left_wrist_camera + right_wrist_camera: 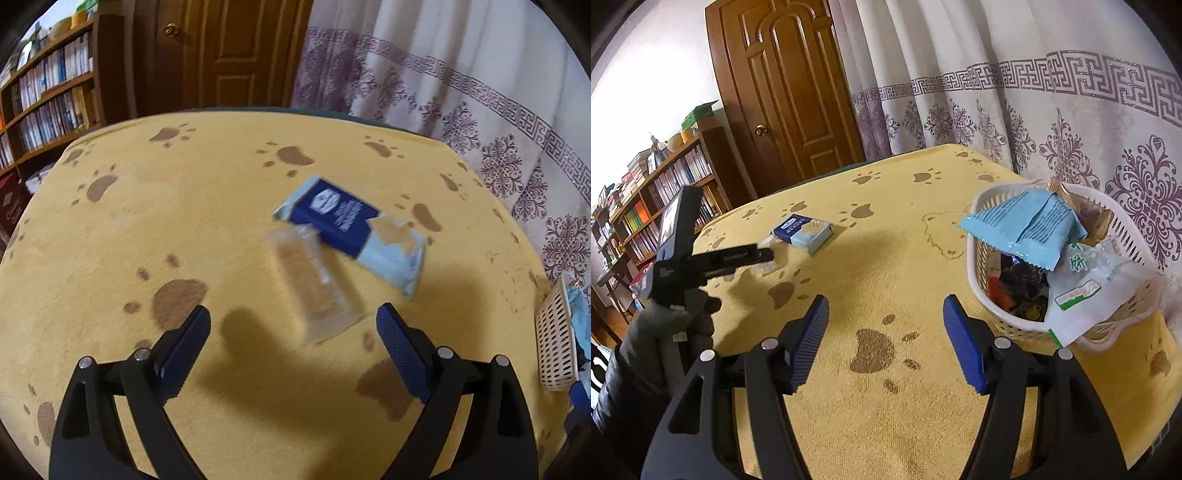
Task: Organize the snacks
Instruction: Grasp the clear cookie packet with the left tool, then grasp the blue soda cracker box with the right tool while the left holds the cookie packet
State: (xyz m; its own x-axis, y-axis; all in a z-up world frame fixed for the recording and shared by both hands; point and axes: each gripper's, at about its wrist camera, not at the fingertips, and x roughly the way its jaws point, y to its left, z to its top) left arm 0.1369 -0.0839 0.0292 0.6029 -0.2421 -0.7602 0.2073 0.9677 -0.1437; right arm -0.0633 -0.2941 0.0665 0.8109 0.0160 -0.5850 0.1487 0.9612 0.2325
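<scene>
Judging by the look of it, the clear cracker sleeve (314,284) in front of your left gripper (293,314) is light, crinkly and slick, with brittle biscuits inside, so too hard a squeeze would likely crush them. It lies flat on the yellow paw-print cloth (147,221), its far end touching the blue-and-pale box (351,229). Your left jaws stand wide apart with nothing between them, hanging just short of the sleeve's near end. Take it across the narrow width near the middle, where the stack of crackers gives the pads something firm; the loose sealed ends would probably slide out.

The box looks stiffer and a little heavier; its short sides should give a square hold. Its white emblem and lines of print are too blurred to read.

Your right gripper (886,332) is likewise released and empty, over bare cloth just beside the white basket (990,306). The basket already holds a light blue packet (1027,229), whose small print is illegible, and a white packet (1093,291) with a green-bordered label and a green character I cannot make out.
</scene>
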